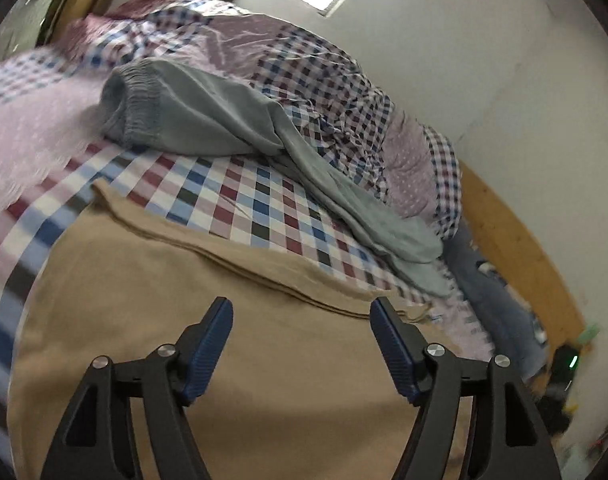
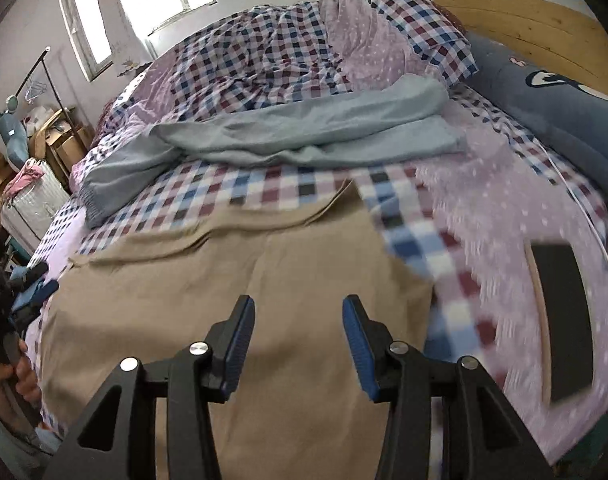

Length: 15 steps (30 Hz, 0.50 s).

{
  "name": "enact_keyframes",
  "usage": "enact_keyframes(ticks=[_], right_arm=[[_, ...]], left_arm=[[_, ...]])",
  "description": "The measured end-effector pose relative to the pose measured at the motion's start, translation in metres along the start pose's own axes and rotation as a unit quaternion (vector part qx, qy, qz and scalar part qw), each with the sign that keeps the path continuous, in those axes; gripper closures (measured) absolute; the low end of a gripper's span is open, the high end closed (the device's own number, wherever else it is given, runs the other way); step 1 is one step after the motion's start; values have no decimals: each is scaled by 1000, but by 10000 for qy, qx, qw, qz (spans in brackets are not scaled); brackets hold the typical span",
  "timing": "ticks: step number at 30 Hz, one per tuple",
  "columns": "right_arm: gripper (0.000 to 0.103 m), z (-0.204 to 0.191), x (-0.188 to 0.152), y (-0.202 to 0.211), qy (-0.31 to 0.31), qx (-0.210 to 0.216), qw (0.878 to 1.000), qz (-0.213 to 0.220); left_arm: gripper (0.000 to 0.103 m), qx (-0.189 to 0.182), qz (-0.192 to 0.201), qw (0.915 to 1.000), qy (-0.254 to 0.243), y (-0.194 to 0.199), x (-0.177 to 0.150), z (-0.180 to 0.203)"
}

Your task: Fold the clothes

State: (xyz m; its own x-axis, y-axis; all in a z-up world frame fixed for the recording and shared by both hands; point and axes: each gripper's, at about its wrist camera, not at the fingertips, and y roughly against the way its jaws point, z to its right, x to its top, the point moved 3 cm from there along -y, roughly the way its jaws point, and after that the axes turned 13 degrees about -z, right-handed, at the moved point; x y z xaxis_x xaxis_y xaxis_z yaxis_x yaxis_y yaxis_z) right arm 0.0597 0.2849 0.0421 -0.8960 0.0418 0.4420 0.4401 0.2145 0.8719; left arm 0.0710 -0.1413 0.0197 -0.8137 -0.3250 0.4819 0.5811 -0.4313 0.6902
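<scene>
Both tongs apart & empty above a tan garment (image 1: 232, 360) spread flat on the checked bed (image 1: 240, 196): left tongs (image 1: 302, 312), right tongs (image 2: 298, 310). Grey sweatpants (image 2: 304, 132) lie crumpled just beyond it, near the quilt (image 2: 264, 48).

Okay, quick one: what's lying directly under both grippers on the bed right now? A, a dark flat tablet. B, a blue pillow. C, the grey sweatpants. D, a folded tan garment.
D: the tan garment lies flat beneath both open grippers, with the grey sweatpants farther back.
</scene>
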Motion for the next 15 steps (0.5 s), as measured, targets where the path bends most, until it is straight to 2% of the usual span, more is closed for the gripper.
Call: enact_keyframes(ticks=[2,4,6,7,9,11,15], right_arm=[[54,10,22,-11,47,-61,9999,-79],[54,19,40,-19,63,-241,9997,-84],[54,26,51,-22,-45,-221,9997,32],[54,30,57,-23,-197,-131,9996,157],[54,37,63,-26,-500,87,9982,305],[54,42,67,-34,-785,369,9957,313],[54,43,74,-49,-1065,647,9919,234]], left_arm=[[28,245,-91,9996,86,-1,9,-12],[28,532,-17,9983,230,12,23,-30],[28,911,118,9951,374,28,36,-52],[28,1025,192,9927,607,37,43,-72],[28,826,246,9890,1205,46,51,-110],[29,407,173,9807,1905,43,55,-144],[30,-33,44,9744,2247,24,63,-163]])
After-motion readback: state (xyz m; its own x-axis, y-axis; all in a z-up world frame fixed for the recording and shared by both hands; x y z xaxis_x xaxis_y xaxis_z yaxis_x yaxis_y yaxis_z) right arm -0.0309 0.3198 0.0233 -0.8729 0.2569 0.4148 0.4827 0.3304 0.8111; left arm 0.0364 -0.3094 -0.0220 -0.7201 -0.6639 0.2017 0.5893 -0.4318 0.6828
